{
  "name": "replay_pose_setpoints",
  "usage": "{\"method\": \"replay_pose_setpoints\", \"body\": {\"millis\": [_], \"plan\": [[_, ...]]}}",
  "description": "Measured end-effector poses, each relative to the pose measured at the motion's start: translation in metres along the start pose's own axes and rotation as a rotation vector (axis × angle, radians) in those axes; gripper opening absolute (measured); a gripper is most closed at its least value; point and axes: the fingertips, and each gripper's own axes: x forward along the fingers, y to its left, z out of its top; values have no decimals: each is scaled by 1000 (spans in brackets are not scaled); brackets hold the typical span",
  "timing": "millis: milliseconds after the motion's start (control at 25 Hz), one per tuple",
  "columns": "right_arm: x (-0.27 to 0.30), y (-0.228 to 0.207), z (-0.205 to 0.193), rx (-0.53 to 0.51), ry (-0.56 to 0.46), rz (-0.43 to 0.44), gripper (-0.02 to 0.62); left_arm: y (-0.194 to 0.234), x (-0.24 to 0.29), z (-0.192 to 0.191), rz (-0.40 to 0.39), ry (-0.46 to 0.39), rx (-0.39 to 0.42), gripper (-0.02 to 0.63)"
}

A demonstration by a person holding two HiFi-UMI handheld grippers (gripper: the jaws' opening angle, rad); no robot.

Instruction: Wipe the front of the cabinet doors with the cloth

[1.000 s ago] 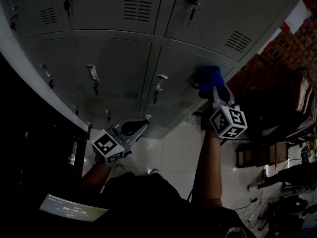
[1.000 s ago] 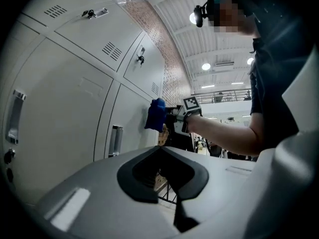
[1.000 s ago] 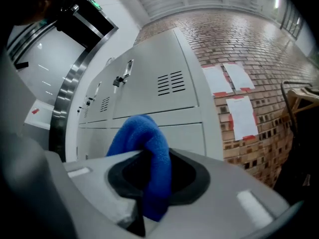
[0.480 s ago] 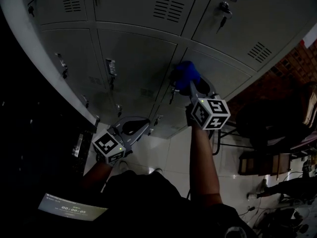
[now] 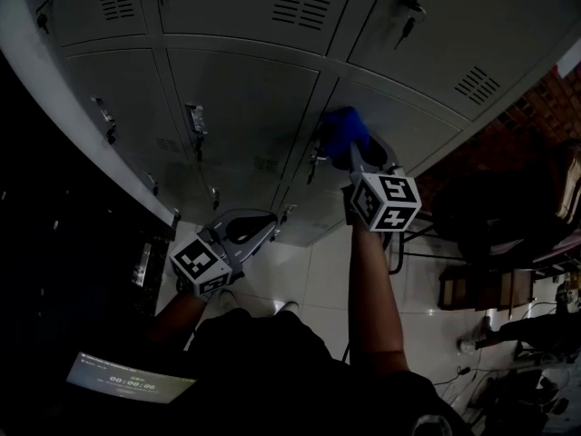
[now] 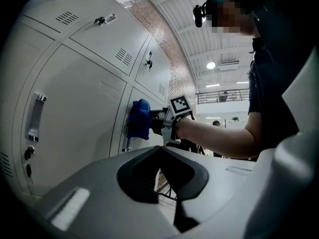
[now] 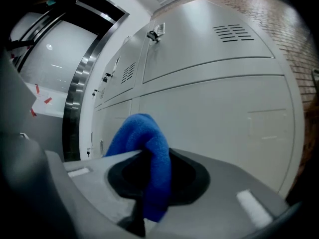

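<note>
Head view has the right gripper (image 5: 350,150) stretched out to the grey cabinet doors (image 5: 243,98), its jaws clamped on a bunched blue cloth (image 5: 342,133) that is pressed flat against one door face just above that door's latch handle (image 5: 314,163) and appears to touch the handle's top. Right gripper view confirms the hold: the cloth (image 7: 145,146) is folded over and pinched between the jaws, with its free bulge pointing at the door. In the left gripper view the cloth (image 6: 138,118) sits on the door right over the latch handle (image 6: 127,144), with the right gripper (image 6: 155,121) behind it. The left gripper (image 5: 247,232) hangs well below the latch handle and off the door face; its own view shows the jaws (image 6: 164,178) closed together with nothing between them, so it takes no part in the work. By my reading the wiping step is under way, on the strip of door around the latch handle, with most of the neighbouring doors yet to be covered. The next stroke would call for steady pressure into the panel while steering the cloth past the latch handle rather than across it, since the loose fabric could snag there and pull out of the jaws.
</note>
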Motion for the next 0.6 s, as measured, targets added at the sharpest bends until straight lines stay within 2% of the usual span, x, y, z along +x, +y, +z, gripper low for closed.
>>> {"method": "replay_pose_setpoints", "body": {"millis": [600], "plan": [[-91, -145, -16, 44, -4, -336, 69, -25, 44, -5, -100, 11, 0, 3]]}}
